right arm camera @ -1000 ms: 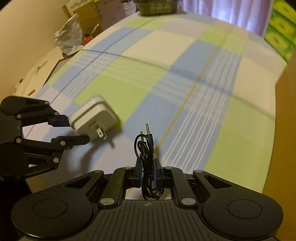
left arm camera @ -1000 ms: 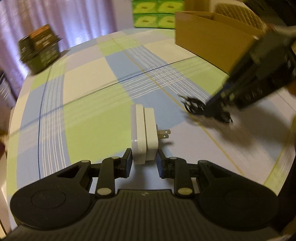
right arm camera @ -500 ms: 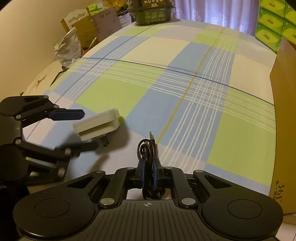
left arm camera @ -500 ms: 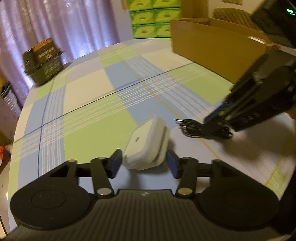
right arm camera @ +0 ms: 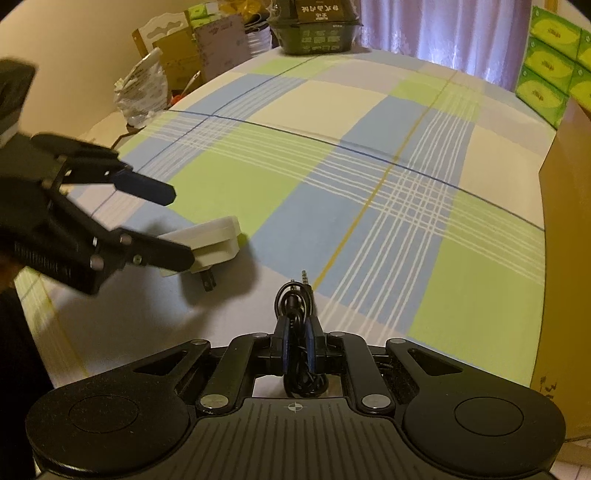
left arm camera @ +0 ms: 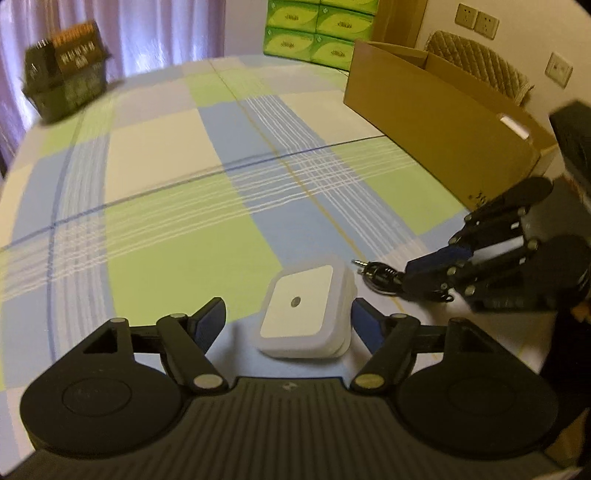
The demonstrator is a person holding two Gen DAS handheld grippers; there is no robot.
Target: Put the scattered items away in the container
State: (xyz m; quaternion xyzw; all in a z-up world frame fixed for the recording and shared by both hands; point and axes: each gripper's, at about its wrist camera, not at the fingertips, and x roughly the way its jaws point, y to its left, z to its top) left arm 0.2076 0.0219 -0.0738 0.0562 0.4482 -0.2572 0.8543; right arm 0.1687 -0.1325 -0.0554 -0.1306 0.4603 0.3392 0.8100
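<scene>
A white plug adapter point(left arm camera: 303, 317) lies face up on the checked tablecloth between the spread fingers of my left gripper point(left arm camera: 288, 317), which is open. In the right wrist view the adapter point(right arm camera: 207, 245) rests tilted on its prongs, close to the lower finger of the left gripper point(right arm camera: 175, 225). My right gripper point(right arm camera: 297, 332) is shut on a coiled black audio cable point(right arm camera: 295, 295) whose jack sticks out forward. From the left wrist view, the right gripper point(left arm camera: 406, 278) and cable point(left arm camera: 376, 275) sit just right of the adapter. An open cardboard box point(left arm camera: 443, 122) stands at the right.
A dark green box point(left arm camera: 64, 88) sits at the table's far left corner. Green tissue boxes point(left arm camera: 321, 33) are stacked beyond the far edge, beside a quilted chair point(left arm camera: 476, 62). Bags and cartons point(right arm camera: 144, 92) crowd the floor past the table's left edge.
My left gripper has opened and let go of the adapter, which tipped from upright to face up on the cloth. The right gripper still holds the cable and has drifted slightly.
</scene>
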